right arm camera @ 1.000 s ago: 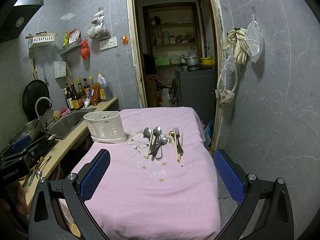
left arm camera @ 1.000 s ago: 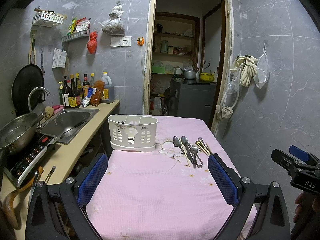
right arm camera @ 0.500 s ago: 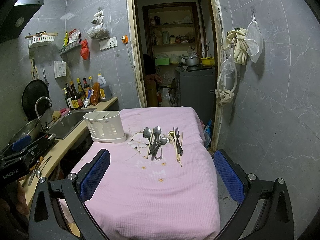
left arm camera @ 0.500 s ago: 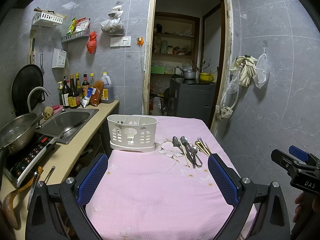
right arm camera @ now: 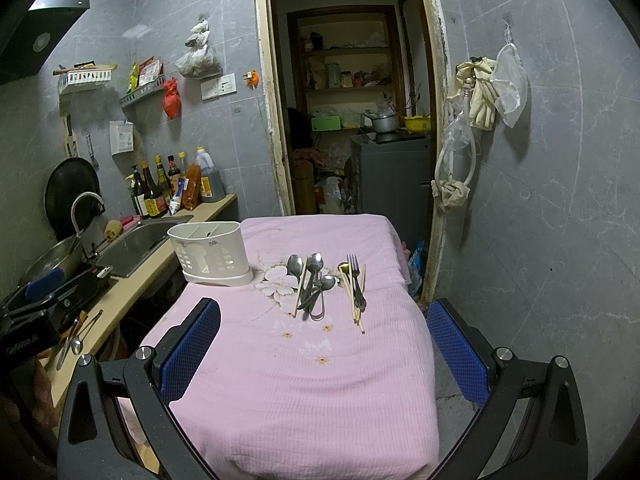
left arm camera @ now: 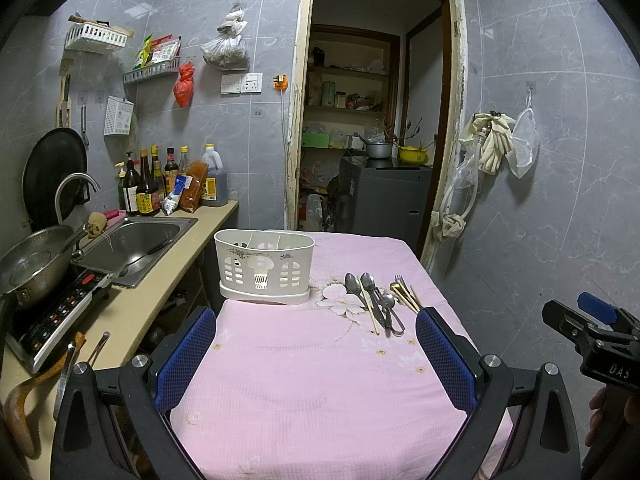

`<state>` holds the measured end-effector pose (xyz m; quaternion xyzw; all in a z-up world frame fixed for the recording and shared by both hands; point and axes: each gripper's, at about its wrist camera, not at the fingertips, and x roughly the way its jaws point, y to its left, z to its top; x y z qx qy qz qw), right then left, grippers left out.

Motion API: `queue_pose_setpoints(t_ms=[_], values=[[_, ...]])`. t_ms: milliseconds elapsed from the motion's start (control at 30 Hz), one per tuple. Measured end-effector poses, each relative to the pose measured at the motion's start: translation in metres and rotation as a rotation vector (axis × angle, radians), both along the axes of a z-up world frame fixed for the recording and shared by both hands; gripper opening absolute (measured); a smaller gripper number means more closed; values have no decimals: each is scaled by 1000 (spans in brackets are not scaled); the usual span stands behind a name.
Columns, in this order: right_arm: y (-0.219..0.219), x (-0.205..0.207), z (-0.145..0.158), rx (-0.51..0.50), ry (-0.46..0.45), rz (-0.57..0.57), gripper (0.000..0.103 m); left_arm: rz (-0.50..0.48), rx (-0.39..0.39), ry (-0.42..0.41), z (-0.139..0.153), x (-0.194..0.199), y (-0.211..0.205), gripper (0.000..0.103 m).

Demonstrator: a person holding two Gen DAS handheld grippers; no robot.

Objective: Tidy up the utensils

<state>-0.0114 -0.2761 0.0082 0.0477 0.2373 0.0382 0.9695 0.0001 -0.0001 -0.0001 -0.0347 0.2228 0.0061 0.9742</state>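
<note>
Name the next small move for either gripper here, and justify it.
Probably advance the right gripper, open and empty, toward the silver metal spoons lying loose on the pink tablecloth; the white slotted plastic caddy waits beside them.

Black gripper [left arm camera: 316, 354], blue mesh pads [left arm camera: 185, 354]

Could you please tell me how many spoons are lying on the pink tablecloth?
4: three steel spoons bunched together right of the white holder, and one gold spoon further right beside the fork and chopsticks. More may be hidden in the bunch.
</note>
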Motion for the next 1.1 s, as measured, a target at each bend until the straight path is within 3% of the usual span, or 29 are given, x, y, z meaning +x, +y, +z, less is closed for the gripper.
queue_pose_setpoints(t_ms=[533,767,1100], values=[[-26,29,33,19,-117,-19,102,-23,33,-94,20,29,-34,101],[-18,69,46,10,-152,-41,102,-51,20,-130,26,68,-32,101],[-10,124,42,-8,-157,-106,102,-118,-21,-199,30,141,-22,101]])
